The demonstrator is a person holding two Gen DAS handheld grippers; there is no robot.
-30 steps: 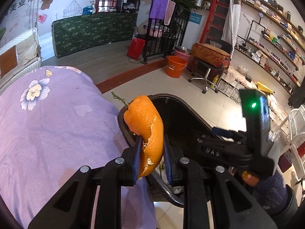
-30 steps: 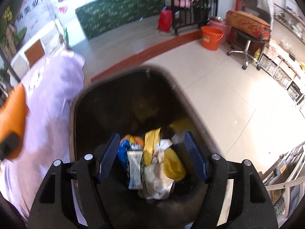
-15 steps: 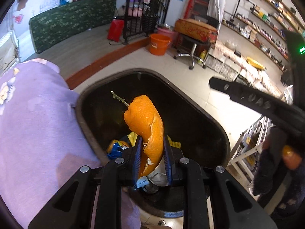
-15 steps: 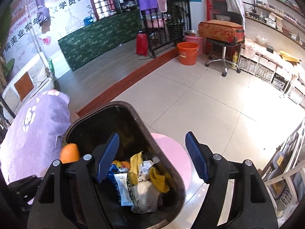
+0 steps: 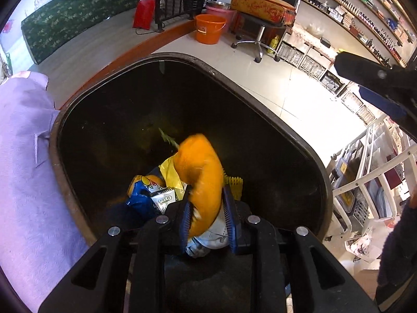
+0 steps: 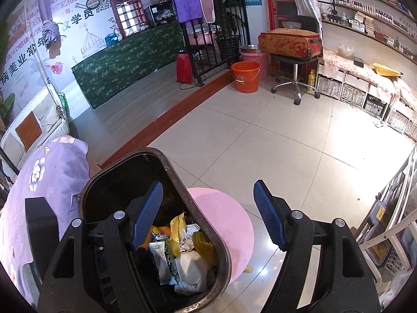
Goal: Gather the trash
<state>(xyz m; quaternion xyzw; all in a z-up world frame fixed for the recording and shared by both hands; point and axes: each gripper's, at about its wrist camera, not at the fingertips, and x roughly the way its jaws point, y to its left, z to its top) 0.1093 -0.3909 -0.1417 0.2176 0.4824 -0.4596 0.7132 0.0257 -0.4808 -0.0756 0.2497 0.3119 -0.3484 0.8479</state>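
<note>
Orange peel [image 5: 202, 182]: blurred, curved strip in the lower centre of the left wrist view, directly over the open mouth of the trash bin [image 5: 260, 99]. Its lower end sits between the two blue pads of the left gripper [image 5: 207, 220]. The pads stand slightly apart on either side of the peel; cannot tell whether they are pinching it or have let go, given the blur. A green stem [image 5: 166, 138] sticks out from the peel's upper end, toward the frame centre.

Below and behind the peel, inside the bin: a blue and yellow wrapper [image 5: 142, 190], a yellow bag [image 5: 170, 174], a yellow ribbed piece [image 5: 234, 184], white crumpled paper [image 5: 213, 234].

Bin rim is dark and rounded, filling the middle of the frame. Purple cloth [image 5: 23, 169] touches the bin along the left edge.

Right wrist view: right gripper [image 6: 208, 216] has its fingers spread wide, nothing between them. Its left pad lies over the bin [image 6: 198, 216] opening, its right pad over the tiled floor [image 6: 260, 140]. A pink round stool [image 6: 229, 224] stands just beside the bin, lower centre. An orange bucket [image 6: 246, 77] stands well apart, upper centre.
</note>
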